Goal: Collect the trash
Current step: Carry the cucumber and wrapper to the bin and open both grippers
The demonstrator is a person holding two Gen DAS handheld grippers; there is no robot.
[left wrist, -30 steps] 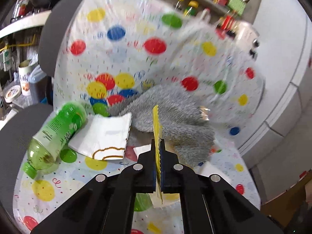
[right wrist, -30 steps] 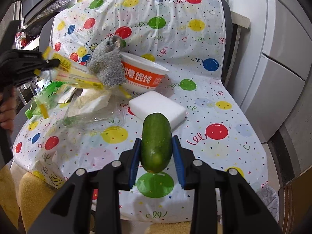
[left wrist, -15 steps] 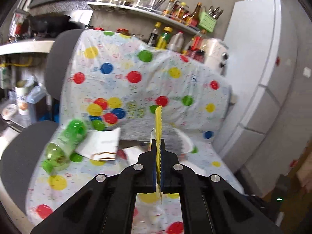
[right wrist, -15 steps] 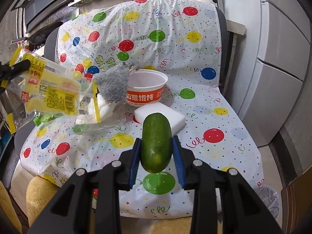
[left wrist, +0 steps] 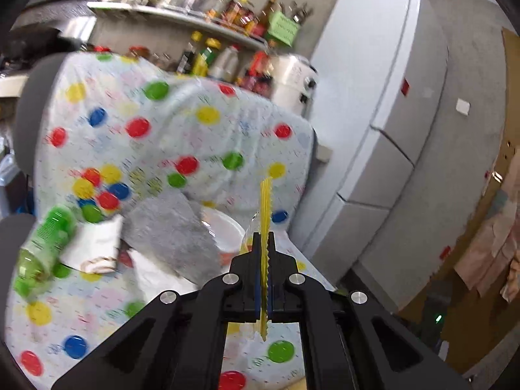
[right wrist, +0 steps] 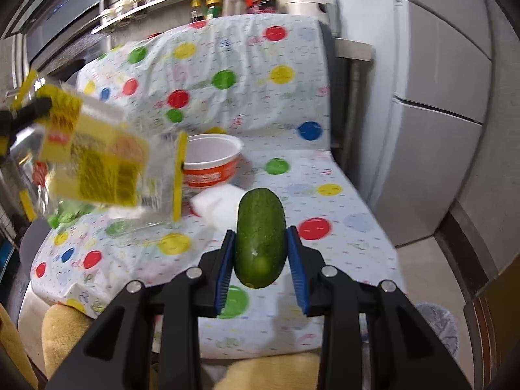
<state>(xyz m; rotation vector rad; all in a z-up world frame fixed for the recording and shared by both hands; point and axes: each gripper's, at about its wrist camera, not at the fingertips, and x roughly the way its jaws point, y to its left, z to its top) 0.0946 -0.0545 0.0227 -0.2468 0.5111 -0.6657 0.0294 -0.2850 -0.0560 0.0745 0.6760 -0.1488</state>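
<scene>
Above the chair seat draped in a polka-dot plastic cover [right wrist: 325, 175], the right tongs [right wrist: 260, 253] grip a dark green cucumber [right wrist: 260, 237] by its sides, the blue pads pressed against it, its rounded end pointing forward. To their left, the left tongs [left wrist: 266, 260] are clamped flat on the serrated yellow edge of a clear snack bag [right wrist: 97, 162] with yellow printing; the bag hangs clear of the seat, and from the left wrist view only its thin yellow seam [left wrist: 266, 214] shows, standing upright between the closed jaws. On the seat behind the bag sits an orange-and-white instant noodle bowl [right wrist: 211, 159], upright. A white sponge block [right wrist: 217, 204] lies just in front of the bowl. Further left a grey furry cloth [left wrist: 172, 230] lies against the bowl's rim, with a white paper wrapper [left wrist: 94, 243] beside it and a green plastic bottle [left wrist: 45, 247] lying on its side at the seat's left edge. Everything in both views is somewhat blurred.
</scene>
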